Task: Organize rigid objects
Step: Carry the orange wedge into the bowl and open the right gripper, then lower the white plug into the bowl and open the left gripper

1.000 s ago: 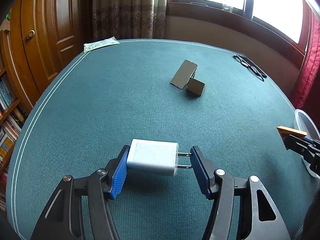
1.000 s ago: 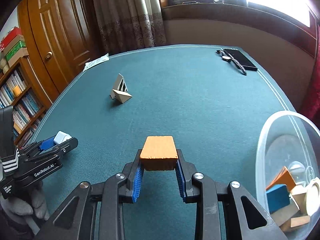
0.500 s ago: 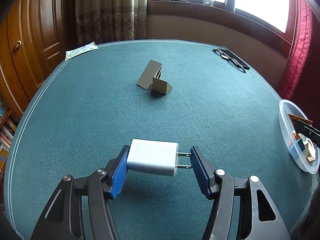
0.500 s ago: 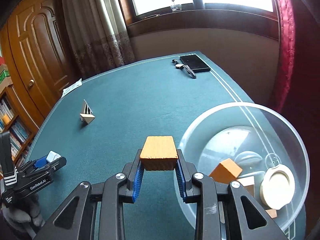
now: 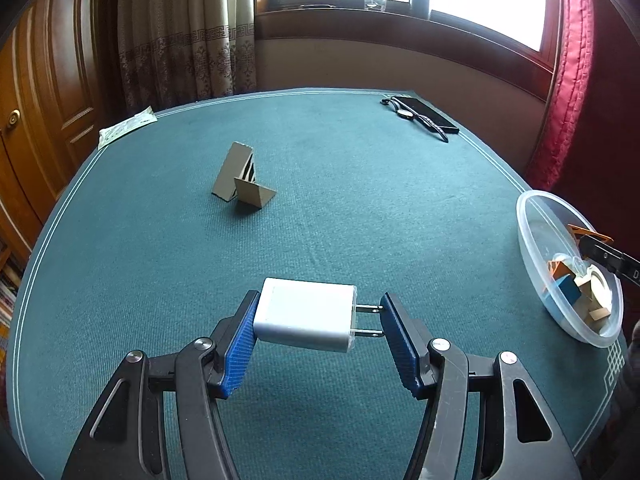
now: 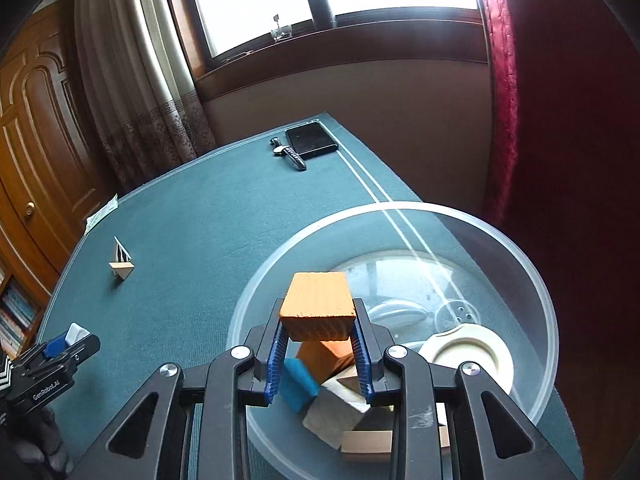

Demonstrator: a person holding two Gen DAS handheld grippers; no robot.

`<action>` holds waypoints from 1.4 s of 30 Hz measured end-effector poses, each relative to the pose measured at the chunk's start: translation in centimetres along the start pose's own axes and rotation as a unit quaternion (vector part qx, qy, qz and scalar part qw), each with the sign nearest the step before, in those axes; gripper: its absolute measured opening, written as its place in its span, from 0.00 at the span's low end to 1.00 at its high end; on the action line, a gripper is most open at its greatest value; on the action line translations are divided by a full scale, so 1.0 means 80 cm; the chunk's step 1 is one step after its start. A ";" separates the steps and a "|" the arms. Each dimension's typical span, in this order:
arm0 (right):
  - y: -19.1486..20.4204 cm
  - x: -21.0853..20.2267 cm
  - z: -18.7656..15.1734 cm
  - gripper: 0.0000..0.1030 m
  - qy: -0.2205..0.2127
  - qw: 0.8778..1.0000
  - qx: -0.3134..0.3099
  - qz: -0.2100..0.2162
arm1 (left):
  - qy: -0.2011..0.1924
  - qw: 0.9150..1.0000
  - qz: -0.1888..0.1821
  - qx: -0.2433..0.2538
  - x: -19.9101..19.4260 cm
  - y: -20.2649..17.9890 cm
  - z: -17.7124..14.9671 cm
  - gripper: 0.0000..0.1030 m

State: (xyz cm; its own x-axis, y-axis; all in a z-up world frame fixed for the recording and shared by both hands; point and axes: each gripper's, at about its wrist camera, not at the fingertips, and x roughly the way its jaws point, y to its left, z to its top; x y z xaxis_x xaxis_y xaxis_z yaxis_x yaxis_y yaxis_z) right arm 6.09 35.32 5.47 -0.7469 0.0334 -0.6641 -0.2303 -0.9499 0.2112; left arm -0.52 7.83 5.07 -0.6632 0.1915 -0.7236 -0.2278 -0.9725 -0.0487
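While the right gripper (image 6: 318, 354) hung over the clear round plastic bowl (image 6: 536, 280), I had its two blue-padded fingers (image 6: 275, 360) clamped narrow on one orange wooden block (image 6: 318, 306), held above the bowl's contents. In the bowl I counted one more orange block (image 6: 324, 356), one blue block (image 6: 296, 384), one grey cube (image 6: 334, 414), one pale wooden bar (image 6: 366, 444) and one cream ring-shaped disc (image 6: 466, 356); other pieces lay under the gripper and I could not tell them apart.

My left gripper (image 5: 318, 320) held one white plastic wall charger (image 5: 306, 314) sideways above the teal felt tabletop (image 5: 360, 208). Its fingers stood at a middling width: the left pad pressed the charger's flat end and the right pad met the tips of its two metal prongs (image 5: 368, 320).

Out on the felt, well apart from the bowl, stood one cardboard stand made of two pieces, a leaning panel with a small triangular wedge (image 5: 244, 180) touching its foot. At the far corner lay one black phone (image 6: 312, 140) with one black wristwatch (image 6: 290, 154) just beside it. One pale paper packet (image 5: 127, 127) sat at the far left edge, near the wooden door (image 5: 40, 92). From the right camera I could see the left gripper low at the left with a gloved hand (image 6: 40, 448) beneath it.
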 end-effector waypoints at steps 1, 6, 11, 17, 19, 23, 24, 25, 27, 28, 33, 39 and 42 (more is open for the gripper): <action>-0.004 -0.001 0.000 0.30 -0.001 1.000 0.003 -0.002 | 0.000 1.000 -0.002 0.003 0.001 -0.004 0.002 0.59; -0.024 0.000 0.003 0.30 -0.005 1.000 0.021 -0.010 | 0.000 1.000 -0.011 0.018 0.003 -0.028 0.008 0.59; -0.047 -0.001 0.008 0.31 -0.004 0.998 0.056 0.004 | -0.002 0.999 -0.020 0.033 0.002 -0.048 0.012 0.59; -0.065 -0.011 0.012 0.36 -0.016 0.996 0.089 0.011 | -0.010 0.998 -0.035 0.052 -0.003 -0.074 0.020 0.59; -0.068 -0.012 0.012 0.36 -0.018 0.995 0.094 0.008 | -0.014 0.997 -0.040 0.058 -0.005 -0.083 0.023 0.59; -0.067 -0.010 0.010 0.36 -0.021 0.995 0.094 -0.001 | -0.018 0.996 -0.054 0.072 -0.007 -0.101 0.029 0.59; -0.066 -0.010 0.010 0.36 -0.023 0.995 0.093 -0.004 | -0.019 0.995 -0.059 0.075 -0.007 -0.106 0.030 0.59; -0.065 -0.011 0.010 0.36 -0.025 0.996 0.091 -0.007 | -0.020 0.995 -0.064 0.079 -0.006 -0.110 0.031 0.59; -0.064 -0.011 0.010 0.38 -0.027 0.996 0.090 -0.010 | -0.022 0.993 -0.074 0.087 -0.005 -0.121 0.034 0.59; -0.064 -0.013 0.010 0.40 -0.032 0.995 0.089 -0.015 | -0.022 0.992 -0.082 0.091 -0.003 -0.126 0.036 0.59; -0.063 -0.018 0.010 0.41 -0.038 0.995 0.088 -0.014 | -0.012 0.988 -0.112 0.108 0.009 -0.156 0.045 0.59; -0.062 -0.025 0.010 0.41 -0.045 0.995 0.084 -0.008 | -0.012 0.981 -0.137 0.137 0.020 -0.195 0.052 0.59; -0.063 -0.025 0.009 0.41 -0.045 0.995 0.084 -0.004 | -0.010 0.978 -0.149 0.145 0.027 -0.211 0.057 0.59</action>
State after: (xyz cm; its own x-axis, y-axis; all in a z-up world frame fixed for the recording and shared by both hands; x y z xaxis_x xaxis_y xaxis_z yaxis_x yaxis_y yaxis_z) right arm 8.32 40.23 6.27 -0.7962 0.0756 -0.6003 -0.3315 -0.8845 0.3283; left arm -1.35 25.25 7.44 -0.5497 0.4668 -0.6928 -0.6037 -0.7952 -0.0568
